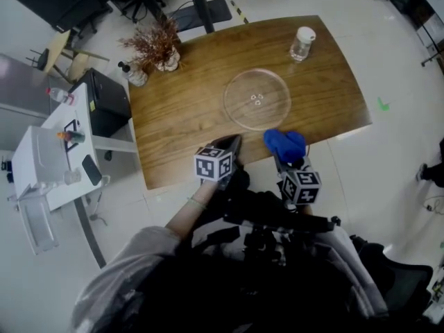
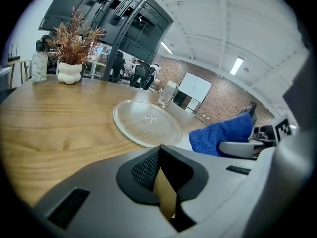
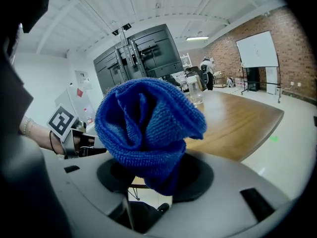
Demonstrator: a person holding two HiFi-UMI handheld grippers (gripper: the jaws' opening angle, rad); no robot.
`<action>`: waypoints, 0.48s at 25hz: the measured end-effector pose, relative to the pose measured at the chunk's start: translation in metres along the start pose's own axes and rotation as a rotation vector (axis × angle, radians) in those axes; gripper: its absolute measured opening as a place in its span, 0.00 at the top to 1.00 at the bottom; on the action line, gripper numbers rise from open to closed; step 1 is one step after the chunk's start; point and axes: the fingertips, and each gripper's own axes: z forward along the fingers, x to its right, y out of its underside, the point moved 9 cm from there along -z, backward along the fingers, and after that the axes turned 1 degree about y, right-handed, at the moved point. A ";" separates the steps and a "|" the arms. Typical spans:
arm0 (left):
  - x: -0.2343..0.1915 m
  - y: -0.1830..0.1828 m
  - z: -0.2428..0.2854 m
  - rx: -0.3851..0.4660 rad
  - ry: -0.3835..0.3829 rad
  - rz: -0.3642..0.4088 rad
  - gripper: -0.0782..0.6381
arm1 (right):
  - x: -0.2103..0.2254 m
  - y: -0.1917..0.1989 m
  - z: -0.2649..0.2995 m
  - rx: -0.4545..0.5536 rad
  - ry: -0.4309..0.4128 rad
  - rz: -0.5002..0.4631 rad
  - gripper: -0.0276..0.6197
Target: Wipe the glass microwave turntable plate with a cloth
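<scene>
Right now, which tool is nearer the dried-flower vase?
Left. The left tool is at the near table edge across from the vase; the right tool, gripping the blue cloth, sits farther right.

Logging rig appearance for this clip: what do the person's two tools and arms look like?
The left tool and right tool have smooth grey bodies with black recesses round the jaws. The left one's pad is black and textured. Each carries a white cube printed with black square markers. The person wears a grey sleeve and a thin band on the left wrist.

A wooden table (image 1: 173,109) stands on pale floor (image 1: 388,151), brick wall (image 3: 297,38) beyond
</scene>
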 end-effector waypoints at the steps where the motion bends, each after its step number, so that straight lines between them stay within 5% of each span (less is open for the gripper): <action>1: 0.005 0.004 -0.005 0.007 -0.005 0.003 0.89 | -0.001 0.003 -0.005 0.004 -0.008 -0.007 0.66; 12: 0.051 0.062 -0.085 0.113 -0.101 -0.010 0.89 | -0.011 0.039 -0.048 0.023 -0.120 -0.026 0.67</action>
